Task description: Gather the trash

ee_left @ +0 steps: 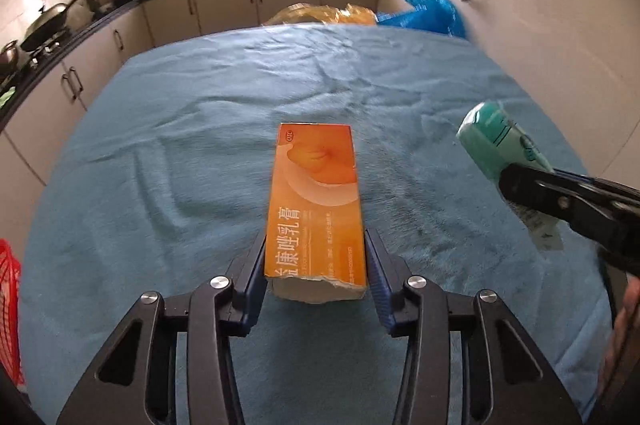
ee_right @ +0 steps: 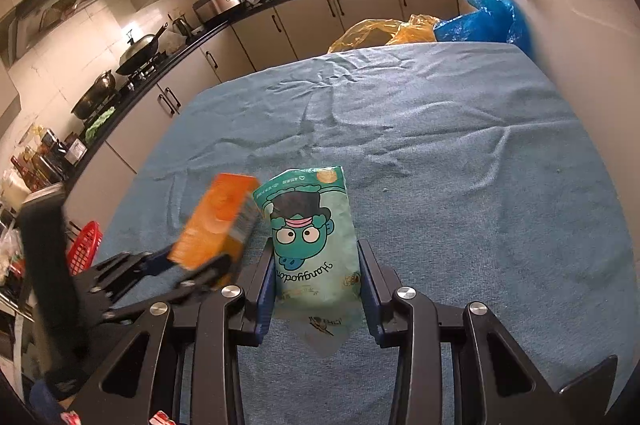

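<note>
Left wrist view first: the left gripper pinches a long orange cardboard box with printed characters, its blue pads pressed against both long sides near the torn end at 6 o'clock. The box points away toward 12 o'clock, tilted up over the blue terry cloth covering the table. At 3 o'clock the right gripper reaches in from the edge, clamped on a teal plastic snack packet held above the cloth, well apart from the box. Part of a hand shows at 4 o'clock. A red plastic mesh basket sits at 8 o'clock beside the table; what lies in it cannot be told. Beyond the table's far edge, at 12 to 1 o'clock, lie a crumpled yellow plastic bag and a blue plastic bag.

Right wrist view: the right gripper has its jaws drawn in on the teal packet, which bears a green cartoon face and stands upright between the pads. At 9 o'clock the left gripper, blurred, grips the orange box, slanted and just beside the packet. The red basket shows behind it at 9 o'clock, contents hidden. The yellow bag and blue bag lie past the cloth at 12 to 1 o'clock.
</note>
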`<state>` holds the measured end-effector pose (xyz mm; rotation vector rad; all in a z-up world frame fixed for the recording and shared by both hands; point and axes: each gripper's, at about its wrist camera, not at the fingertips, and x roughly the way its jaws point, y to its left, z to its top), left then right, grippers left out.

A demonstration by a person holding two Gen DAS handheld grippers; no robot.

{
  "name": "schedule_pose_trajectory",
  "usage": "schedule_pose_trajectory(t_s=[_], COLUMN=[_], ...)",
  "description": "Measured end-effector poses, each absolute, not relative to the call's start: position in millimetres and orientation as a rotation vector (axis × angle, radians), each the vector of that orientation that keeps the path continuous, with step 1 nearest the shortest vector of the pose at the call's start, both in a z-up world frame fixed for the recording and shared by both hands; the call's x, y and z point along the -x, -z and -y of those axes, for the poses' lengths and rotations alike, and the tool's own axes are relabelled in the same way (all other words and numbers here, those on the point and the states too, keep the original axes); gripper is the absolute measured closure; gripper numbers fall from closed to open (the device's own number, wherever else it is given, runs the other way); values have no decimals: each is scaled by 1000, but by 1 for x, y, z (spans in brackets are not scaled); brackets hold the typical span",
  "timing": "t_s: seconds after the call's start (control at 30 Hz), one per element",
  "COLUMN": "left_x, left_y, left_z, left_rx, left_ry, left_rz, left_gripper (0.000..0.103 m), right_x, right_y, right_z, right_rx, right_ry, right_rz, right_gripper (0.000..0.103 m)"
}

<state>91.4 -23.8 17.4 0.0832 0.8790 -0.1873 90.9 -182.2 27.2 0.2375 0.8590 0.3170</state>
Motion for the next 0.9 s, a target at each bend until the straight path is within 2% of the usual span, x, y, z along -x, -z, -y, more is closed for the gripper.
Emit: schedule_pose_trajectory(t_s=[0.37, 0.5, 0.63, 0.73, 0.9], left_x=[-63, -68, -73, -72, -71], left_y=[-16, -12, -8, -6, -11], left_z=[-12, -13, -16, -18, -28], left_rx=[-33, -32, -15, -16, 30], left_ry=[168, 152, 139, 134, 135], left_rz=[-912, -924, -913, -901, -868], left_gripper=[58, 38, 41, 58, 58], right_x=[-88, -89, -89, -88, -83], right_y=[-14, -11, -10, -9, -10], right_z=[150, 149, 147, 143, 133], right_rx=[-126, -124, -121, -110, -74], right_ry=[-355, -350, -353, -358, -369], right_rz=[-887, -895, -896, -895, -881], right_gripper=[63, 62, 62, 62, 62])
